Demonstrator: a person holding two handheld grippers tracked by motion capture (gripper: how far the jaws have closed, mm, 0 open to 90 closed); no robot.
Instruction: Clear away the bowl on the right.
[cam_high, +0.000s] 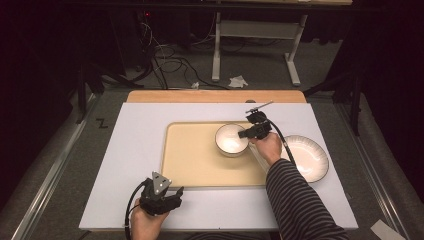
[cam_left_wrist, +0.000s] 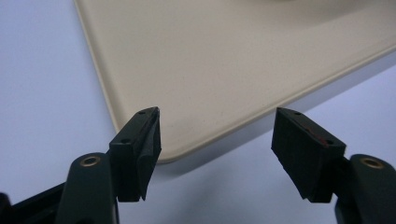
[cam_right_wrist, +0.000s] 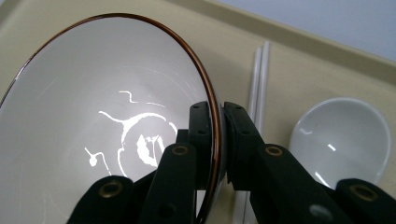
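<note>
Item: white bowl (cam_high: 231, 139) with a thin brown rim, standing on a beige tray (cam_high: 195, 160), toward the tray's far right part. The tray lies on a white sheet over the bench (cam_high: 135, 145). Right tongs (cam_high: 248, 134): closed on the bowl's rim at its right side, one jaw inside the bowl and one outside, as the right gripper view shows (cam_right_wrist: 215, 140); the bowl (cam_right_wrist: 102, 107) fills the left of that view, with bright reflections on its inner surface. Beside it on the tray in the same view: a pair of pale chopsticks (cam_right_wrist: 259, 79) lying side by side, and a white ceramic spoon (cam_right_wrist: 343, 135) just to their right. White plate (cam_high: 307, 157) with a dark edge, on the sheet just off the tray's right side, partly behind the striped sleeve (cam_high: 295, 200). Left tongs (cam_high: 170, 196): held low over the bench near its front edge, jaws standing wide apart with nothing between them; the left gripper view shows the tray's near corner (cam_left_wrist: 196, 140) just past the jaws (cam_left_wrist: 217, 140).
</note>
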